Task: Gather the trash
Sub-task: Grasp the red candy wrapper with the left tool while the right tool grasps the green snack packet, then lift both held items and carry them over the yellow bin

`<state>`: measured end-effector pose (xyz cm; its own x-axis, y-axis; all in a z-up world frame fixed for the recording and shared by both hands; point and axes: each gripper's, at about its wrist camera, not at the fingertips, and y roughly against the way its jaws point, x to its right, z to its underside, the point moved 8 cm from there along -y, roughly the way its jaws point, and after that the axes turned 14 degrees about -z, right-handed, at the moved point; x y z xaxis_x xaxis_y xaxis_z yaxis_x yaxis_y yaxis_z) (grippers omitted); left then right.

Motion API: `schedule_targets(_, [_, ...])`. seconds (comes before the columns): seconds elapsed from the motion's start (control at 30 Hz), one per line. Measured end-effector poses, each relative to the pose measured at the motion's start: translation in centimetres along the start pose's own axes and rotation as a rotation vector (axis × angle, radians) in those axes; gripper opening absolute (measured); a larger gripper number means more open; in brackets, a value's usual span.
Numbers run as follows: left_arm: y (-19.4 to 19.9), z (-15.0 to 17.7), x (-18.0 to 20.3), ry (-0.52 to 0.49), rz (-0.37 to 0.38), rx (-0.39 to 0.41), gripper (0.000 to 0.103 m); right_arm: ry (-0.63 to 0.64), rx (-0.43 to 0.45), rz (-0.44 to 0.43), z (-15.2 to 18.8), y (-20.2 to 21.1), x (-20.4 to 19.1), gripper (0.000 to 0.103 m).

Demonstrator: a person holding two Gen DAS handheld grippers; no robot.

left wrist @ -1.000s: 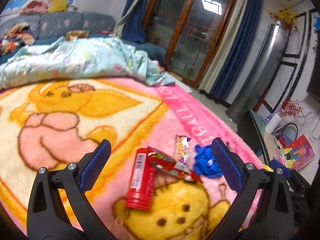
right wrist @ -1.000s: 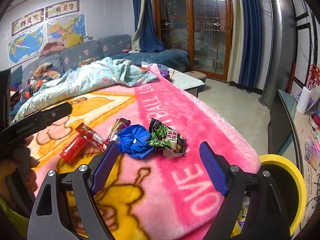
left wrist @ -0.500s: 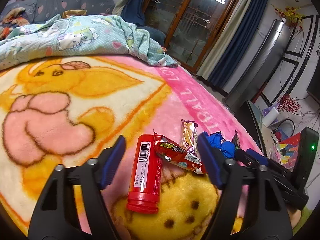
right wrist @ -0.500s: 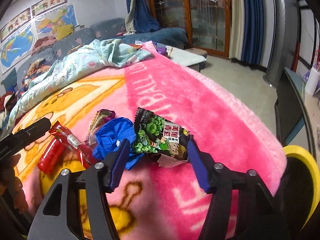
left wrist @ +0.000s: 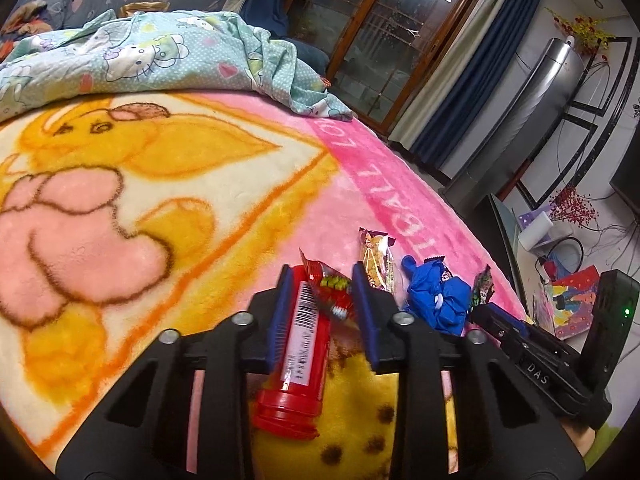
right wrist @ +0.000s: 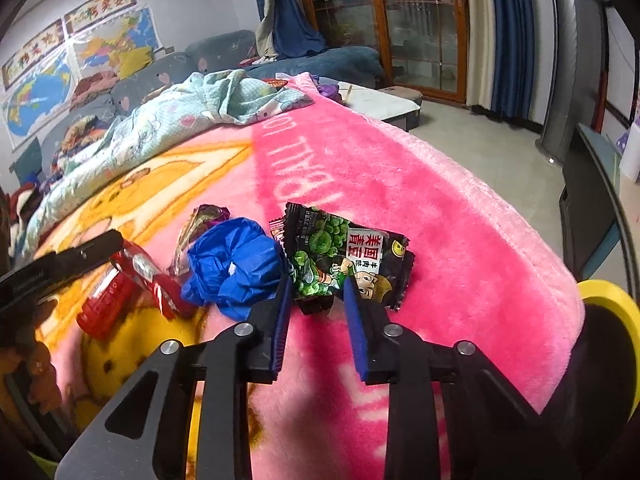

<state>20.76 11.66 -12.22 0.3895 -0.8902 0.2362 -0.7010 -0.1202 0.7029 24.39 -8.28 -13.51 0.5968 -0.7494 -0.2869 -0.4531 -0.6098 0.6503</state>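
Trash lies on a pink cartoon blanket (left wrist: pixel 120 200). My left gripper (left wrist: pixel 322 292) is shut on a red tube (left wrist: pixel 300 344) with a barcode label and on a red snack wrapper (left wrist: pixel 332 288) lying over it. Beside them are a yellow candy wrapper (left wrist: pixel 376 256) and crumpled blue plastic (left wrist: pixel 436 296). My right gripper (right wrist: pixel 316 296) is shut on the lower edge of a black-and-green pea snack bag (right wrist: pixel 344 256). The blue plastic (right wrist: pixel 232 268) touches its left finger. The red tube (right wrist: pixel 108 300) lies further left under the other gripper's finger.
A light blue quilt (left wrist: pixel 140 52) is bunched at the far side of the bed. A yellow-rimmed bin (right wrist: pixel 608 312) stands by the bed's right edge. A dark low table (right wrist: pixel 592 192) and tiled floor lie beyond. A sofa (right wrist: pixel 200 60) lines the back wall.
Both grippers moved forward and closed. The left one went from wide open to gripping the red tube and wrapper; the right one closed on the green snack bag.
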Motion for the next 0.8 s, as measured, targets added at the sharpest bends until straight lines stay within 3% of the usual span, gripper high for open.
schedule_targets(0.17, [0.2,0.1,0.4,-0.016,0.011,0.003,0.007,-0.009,0.013,0.004,0.4,0.8,0.3,0.016])
schedule_targets(0.27, [0.3,0.1,0.6,-0.025,0.019,0.007,0.005,-0.018,0.012,0.004,0.6,1.1,0.6,0.000])
schedule_targets(0.47, [1.3,0.1,1.1,-0.032,0.044,0.023,0.004,-0.053,0.021,-0.006,1.0,2.1,1.5,0.000])
schedule_targets(0.73, [3.3,-0.3,2.7,-0.048,0.096,0.050,0.003,-0.082,0.069,0.050,0.5,4.3,4.0,0.002])
schedule_targets(0.77, [3.5,-0.3,3.0,-0.050,0.104,0.053,0.003,-0.085,0.068,0.054,0.4,4.4,4.4,0.004])
schedule_targets(0.8, [3.8,-0.2,3.3,-0.054,0.113,0.056,0.003,-0.096,0.063,0.055,0.4,4.4,4.8,0.018])
